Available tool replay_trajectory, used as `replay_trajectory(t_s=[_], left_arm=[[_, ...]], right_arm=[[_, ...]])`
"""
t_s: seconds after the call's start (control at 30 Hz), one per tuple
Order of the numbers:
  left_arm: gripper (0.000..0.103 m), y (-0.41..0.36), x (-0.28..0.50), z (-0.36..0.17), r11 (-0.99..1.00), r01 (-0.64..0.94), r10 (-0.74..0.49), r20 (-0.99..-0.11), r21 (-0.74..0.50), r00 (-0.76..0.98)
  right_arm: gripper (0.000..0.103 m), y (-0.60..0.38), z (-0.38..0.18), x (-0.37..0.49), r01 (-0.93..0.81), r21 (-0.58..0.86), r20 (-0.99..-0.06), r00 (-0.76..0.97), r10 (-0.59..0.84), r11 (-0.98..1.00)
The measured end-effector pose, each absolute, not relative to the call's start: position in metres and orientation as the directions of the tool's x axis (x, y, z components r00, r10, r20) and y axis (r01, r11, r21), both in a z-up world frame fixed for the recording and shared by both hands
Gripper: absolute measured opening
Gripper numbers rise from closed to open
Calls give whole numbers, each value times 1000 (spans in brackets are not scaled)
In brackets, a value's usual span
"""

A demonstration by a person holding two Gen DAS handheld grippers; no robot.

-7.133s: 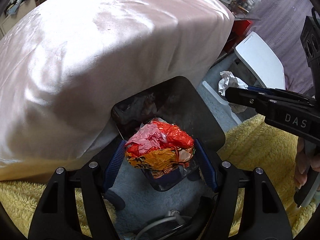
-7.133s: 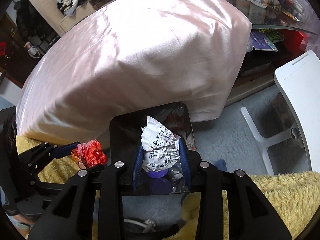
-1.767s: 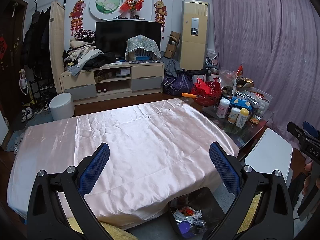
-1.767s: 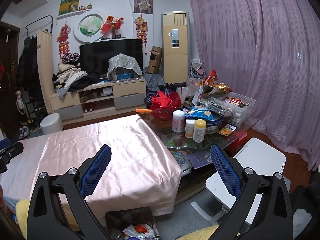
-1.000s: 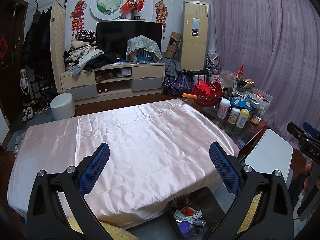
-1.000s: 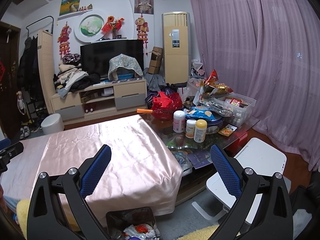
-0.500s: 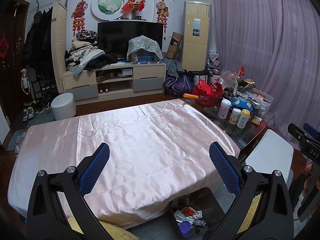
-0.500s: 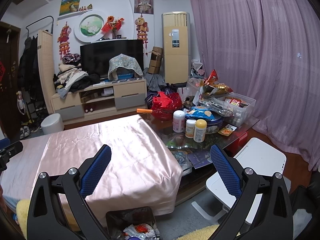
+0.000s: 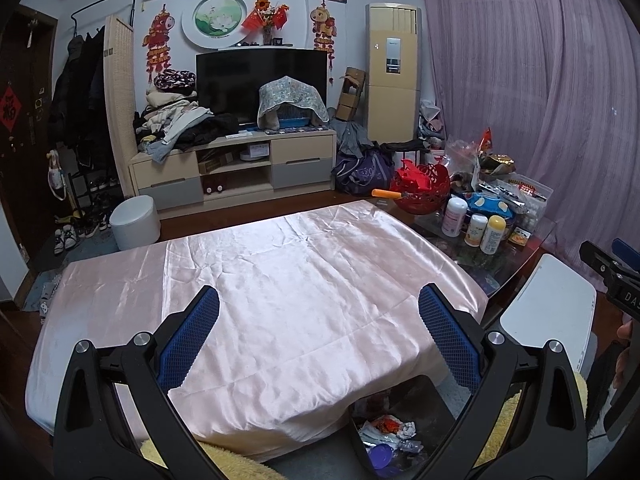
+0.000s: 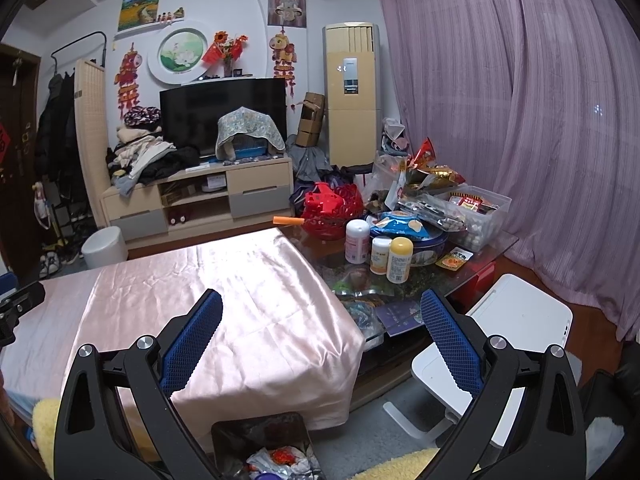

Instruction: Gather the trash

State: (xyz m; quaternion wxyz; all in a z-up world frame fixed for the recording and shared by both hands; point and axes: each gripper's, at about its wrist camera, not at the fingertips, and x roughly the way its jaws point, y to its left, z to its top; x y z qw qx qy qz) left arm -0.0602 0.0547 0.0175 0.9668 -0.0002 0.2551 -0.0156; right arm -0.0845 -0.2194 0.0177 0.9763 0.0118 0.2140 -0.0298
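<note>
Left gripper (image 9: 318, 332) and right gripper (image 10: 320, 332) both spread wide, holding nothing, raised over the bare pink satin-covered table (image 9: 280, 280). Crumpled red and white wrappers (image 9: 386, 430) lie in the dark square bin (image 10: 260, 436) at the table's near edge, beside the white plastic stool (image 10: 516, 316).

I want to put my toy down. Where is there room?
The shiny pink satin cloth over the low table is bare from the TV side to the dark trash bin. The glass coffee table, past the three bottles, is crowded.
</note>
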Motion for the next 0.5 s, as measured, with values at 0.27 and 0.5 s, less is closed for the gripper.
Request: replay_trajectory(t_s=[0.27,0.5], left_arm=[[95,51,-59,18,1000,25,-22,-494,0,869],[95,50,-60,16,1000,16,-16,-496,-4,868]], right_arm=[[100,-220,17,-85,63,11,-418,907,-52,998],[100,-221,16,-85,63,13,-418,907,-52,998]])
